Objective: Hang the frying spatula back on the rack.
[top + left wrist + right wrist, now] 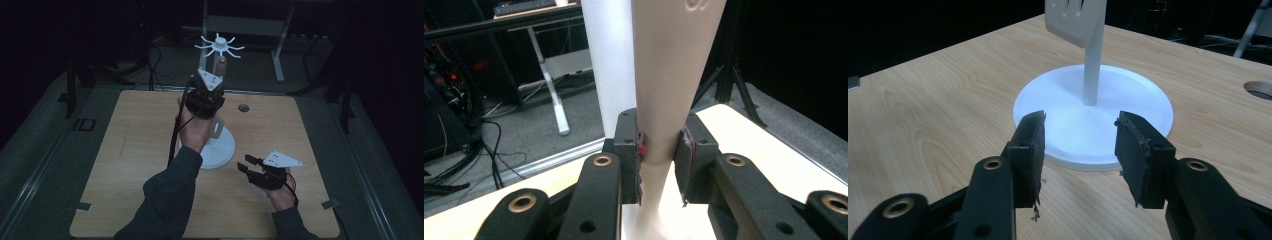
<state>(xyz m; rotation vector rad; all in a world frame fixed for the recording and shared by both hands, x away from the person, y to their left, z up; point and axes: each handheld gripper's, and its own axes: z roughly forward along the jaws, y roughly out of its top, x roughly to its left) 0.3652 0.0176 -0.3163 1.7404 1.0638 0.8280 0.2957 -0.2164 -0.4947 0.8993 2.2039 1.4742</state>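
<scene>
A white stand with a round base (220, 150) and a thin pole (1092, 75) rises from the middle of the wooden table (140, 150); its top is a ring of hooks (219, 46). A cream slotted spatula (669, 75) hangs beside the pole, handle (220, 65) up, head (1075, 20) just above the base. My left gripper (216, 80) is raised at the stand and shut on the narrow part of the spatula handle, as the left gripper view (661, 145) shows. My right gripper (244, 163) rests low to the right of the base, open and empty (1078, 135), pointing at it.
A round cable hole (243, 107) sits in the table behind the stand on the right. Tape marks (82, 206) lie at the front corners. Beyond the far edge are a desk frame (277, 55) and floor cables (494, 150) in a dark room.
</scene>
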